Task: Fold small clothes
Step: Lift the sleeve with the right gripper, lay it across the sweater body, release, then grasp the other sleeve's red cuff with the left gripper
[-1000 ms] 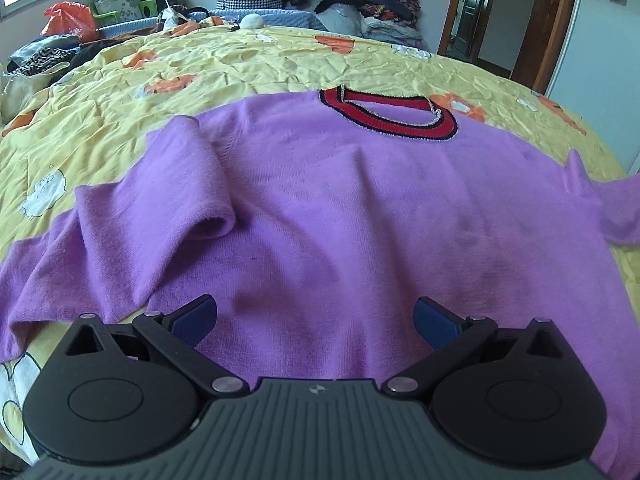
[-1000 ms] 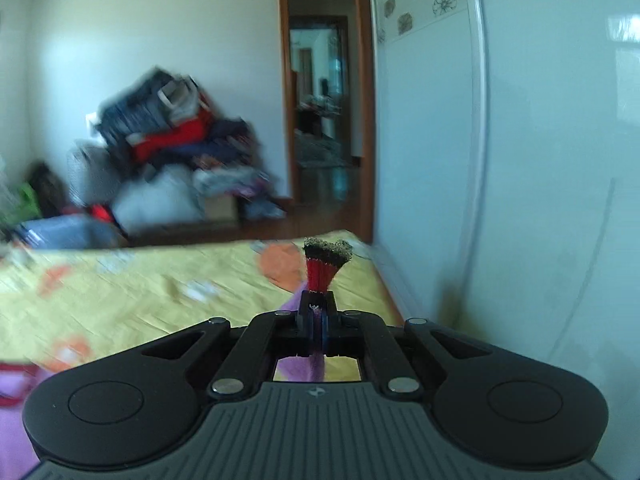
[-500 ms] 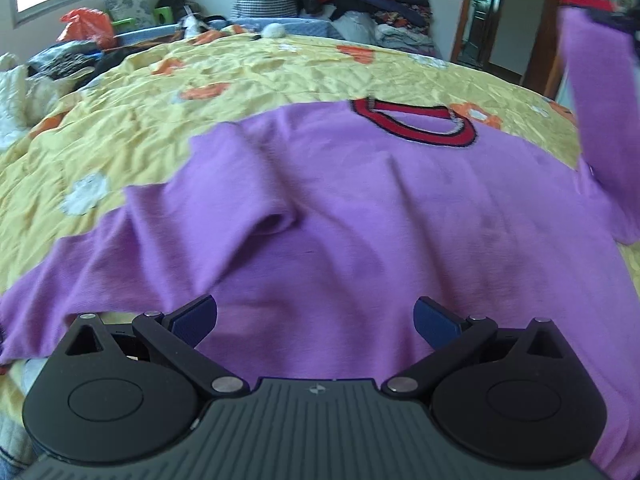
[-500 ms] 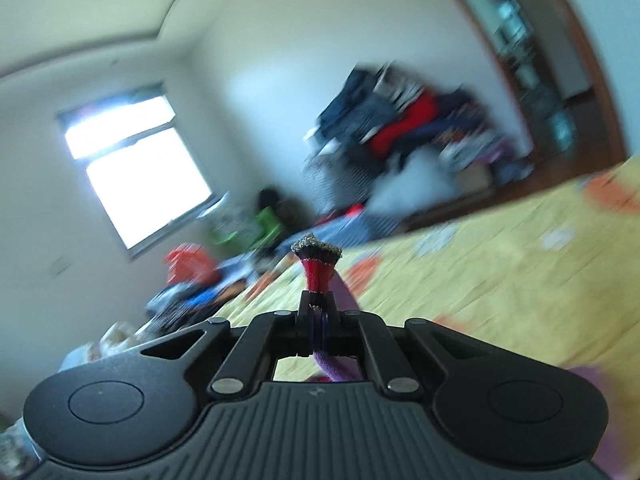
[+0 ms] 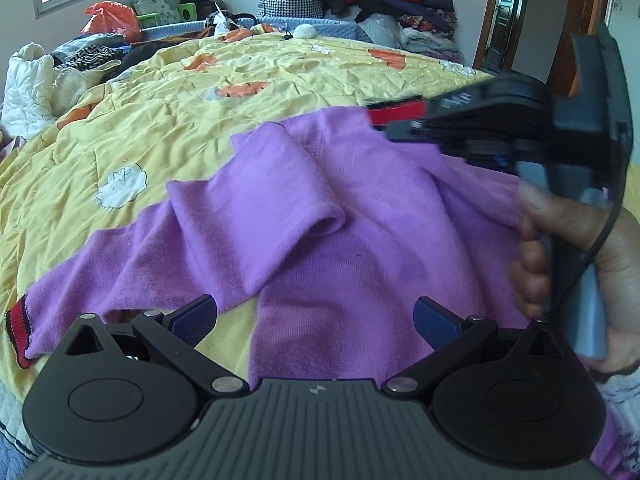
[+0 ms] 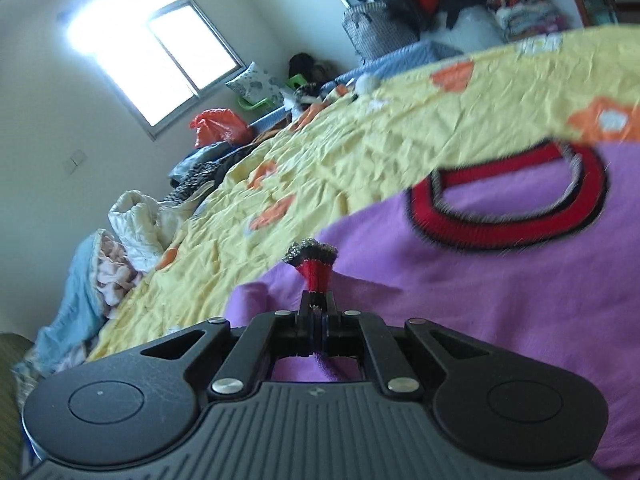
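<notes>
Slippage is the main risk — the right gripper (image 6: 318,320) pinches only the thin red-and-black cuff (image 6: 316,262) of the purple sweater (image 5: 360,240), so a quick pull across could tug it free or drag the whole garment along the yellow quilt (image 5: 140,120), spoiling the fold. Its jaws are clamped tight on that cuff, the sleeve carried above the body near the red collar (image 6: 516,208). The left gripper (image 5: 316,316) hovers at the hem — fingers wide apart, holding nothing.
</notes>
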The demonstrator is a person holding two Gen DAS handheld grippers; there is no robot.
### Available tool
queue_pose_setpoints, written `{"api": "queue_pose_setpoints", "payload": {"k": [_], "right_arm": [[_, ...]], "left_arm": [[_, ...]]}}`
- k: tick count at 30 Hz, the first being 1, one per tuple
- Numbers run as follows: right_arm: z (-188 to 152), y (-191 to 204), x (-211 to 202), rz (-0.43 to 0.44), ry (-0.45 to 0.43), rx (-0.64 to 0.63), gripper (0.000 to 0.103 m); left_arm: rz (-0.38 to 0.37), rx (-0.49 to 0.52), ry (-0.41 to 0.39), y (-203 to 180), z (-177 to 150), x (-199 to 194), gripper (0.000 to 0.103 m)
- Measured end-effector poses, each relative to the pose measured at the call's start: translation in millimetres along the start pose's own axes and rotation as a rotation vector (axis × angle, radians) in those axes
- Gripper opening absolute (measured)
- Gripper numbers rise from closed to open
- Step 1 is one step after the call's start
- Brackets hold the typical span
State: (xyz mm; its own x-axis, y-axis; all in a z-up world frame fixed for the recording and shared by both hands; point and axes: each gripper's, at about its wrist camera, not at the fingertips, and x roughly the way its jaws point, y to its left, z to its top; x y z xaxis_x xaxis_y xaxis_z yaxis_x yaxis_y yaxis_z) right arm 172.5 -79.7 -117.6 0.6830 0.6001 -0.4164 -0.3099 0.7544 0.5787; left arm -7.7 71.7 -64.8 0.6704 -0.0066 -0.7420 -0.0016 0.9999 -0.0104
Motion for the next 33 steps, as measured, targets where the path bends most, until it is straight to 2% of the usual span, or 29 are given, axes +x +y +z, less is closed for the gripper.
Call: {"api": "queue_pose_setpoints", "payload": {"k": [5, 9, 11, 13, 14, 15, 17, 18, 21, 23, 24, 25, 26, 29, 30, 32, 33], "right_arm": [[-7.0, 37.4, 12.0, -0.004, 0.018, -0.121, 0.003], [-20.1, 39.0, 44.9, -0.045, 0.134, -0.164, 0.005], [-30.6, 37.8, 54.7, -0.064, 0.177, -0.207, 0.012], [-28.7, 37.2, 46.2, -0.046, 0.177, -0.199, 0.036], [-24.7, 37.7, 36.5, -0.036, 0.171, -0.191, 0.066], [-22.0, 38.3, 22.0, -0.03, 0.144, -0.207, 0.088], [-12.1, 37.9, -13.9, -0.045, 0.077, -0.266, 0.088], [-9.8, 32.1, -31.5, -0.085, 0.056, -0.293, 0.088], [-3.3, -4.1, -81.2, -0.27, -0.021, -0.319, 0.087], [3.5, -39.5, -105.9, -0.355, -0.026, -0.273, 0.086], [6.3, -56.7, -115.8, -0.38, -0.019, -0.244, 0.081], [7.8, -70.6, -124.1, -0.409, -0.015, -0.229, 0.08], [7.8, -80.6, -129.3, -0.446, -0.01, -0.234, 0.08], [-0.7, -100.3, -131.7, -0.494, 0.049, -0.247, 0.079], [-5.0, -103.3, -132.9, -0.507, 0.066, -0.266, 0.078], [-16.2, -105.5, -133.3, -0.56, 0.097, -0.325, 0.078], [-20.4, -108.2, -137.0, -0.559, 0.097, -0.344, 0.078]], "left_arm": [[0.003, -0.003, 0.01, 0.9, -1.7, 2.6, 0.103], [0.01, -0.015, 0.011, 6.1, -0.8, 3.1, 0.103], [0.018, -0.021, 0.007, 9.1, 0.1, 2.9, 0.103], [0.034, -0.028, 0.01, 12.7, 2.9, 3.2, 0.103], [0.037, -0.034, 0.011, 15.1, 5.8, 2.8, 0.103], [0.036, -0.043, 0.008, 18.1, 9.9, 2.0, 0.103], [0.021, -0.067, -0.02, 24.1, 21.4, -1.7, 0.103], [0.0, -0.08, -0.032, 26.1, 29.6, -2.9, 0.103], [-0.112, -0.137, -0.069, 25.1, 59.4, 2.7, 0.103], [-0.2, -0.152, -0.068, 13.7, 82.2, 19.7, 0.103], [-0.24, -0.143, -0.057, 5.2, 93.8, 34.1, 0.103], [-0.244, -0.136, -0.051, -3.1, 102.9, 49.6, 0.103], [-0.229, -0.133, -0.031, -11.0, 110.5, 68.4, 0.103], [-0.084, -0.095, 0.104, -25.4, 118.4, 119.2, 0.103], [-0.033, -0.067, 0.126, -25.5, 115.6, 127.4, 0.102], [0.046, -0.012, 0.101, -19.4, 104.3, 124.6, 0.103], [0.09, 0.008, 0.091, -14.2, 98.2, 121.2, 0.103]]}}
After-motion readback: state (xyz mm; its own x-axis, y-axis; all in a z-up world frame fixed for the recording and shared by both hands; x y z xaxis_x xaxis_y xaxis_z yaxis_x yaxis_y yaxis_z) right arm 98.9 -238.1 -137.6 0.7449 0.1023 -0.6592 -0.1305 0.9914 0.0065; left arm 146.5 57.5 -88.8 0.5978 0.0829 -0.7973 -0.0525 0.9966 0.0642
